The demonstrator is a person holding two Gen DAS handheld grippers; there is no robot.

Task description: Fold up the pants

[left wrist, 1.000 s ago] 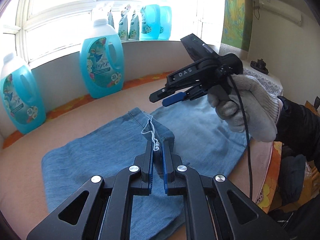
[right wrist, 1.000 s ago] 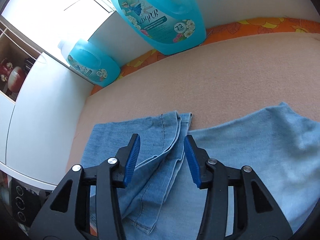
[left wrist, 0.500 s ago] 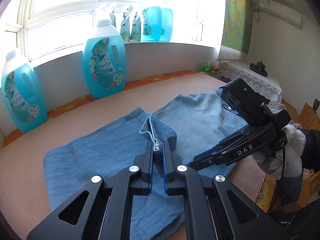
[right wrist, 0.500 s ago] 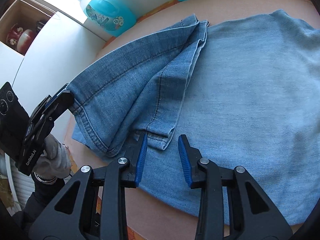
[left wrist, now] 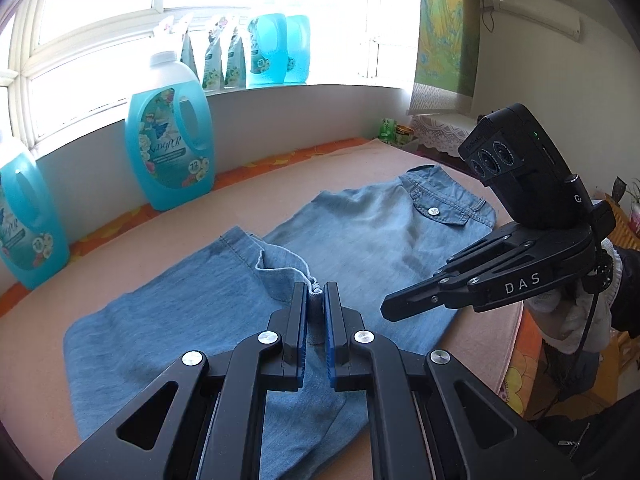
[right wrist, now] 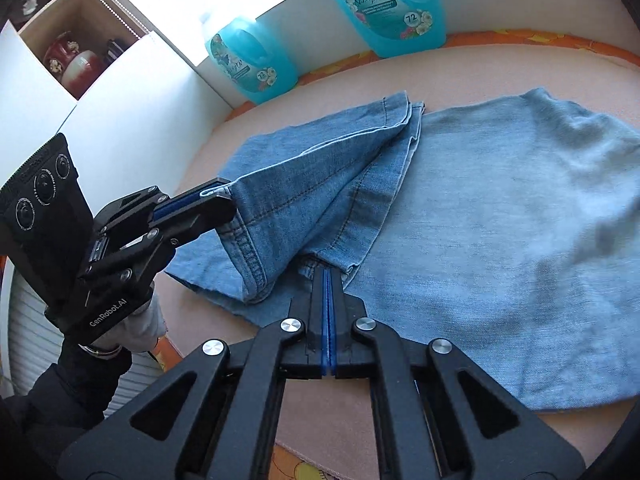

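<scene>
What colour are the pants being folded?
Light blue denim pants, clearest in the right wrist view.

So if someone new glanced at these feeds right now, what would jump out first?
Probably the blue denim pants spread across the peach-coloured surface, with both tongs clamped on the cloth: the left tongs pinching a raised hem corner, the right tongs having just closed on another edge near the front. Next, the big turquoise detergent bottles standing along the wall under the window.

Bare mat (right wrist: 460, 68) lay open beyond my pants (right wrist: 500, 220); detergent bottles (right wrist: 384, 4) blocked the far wall
</scene>
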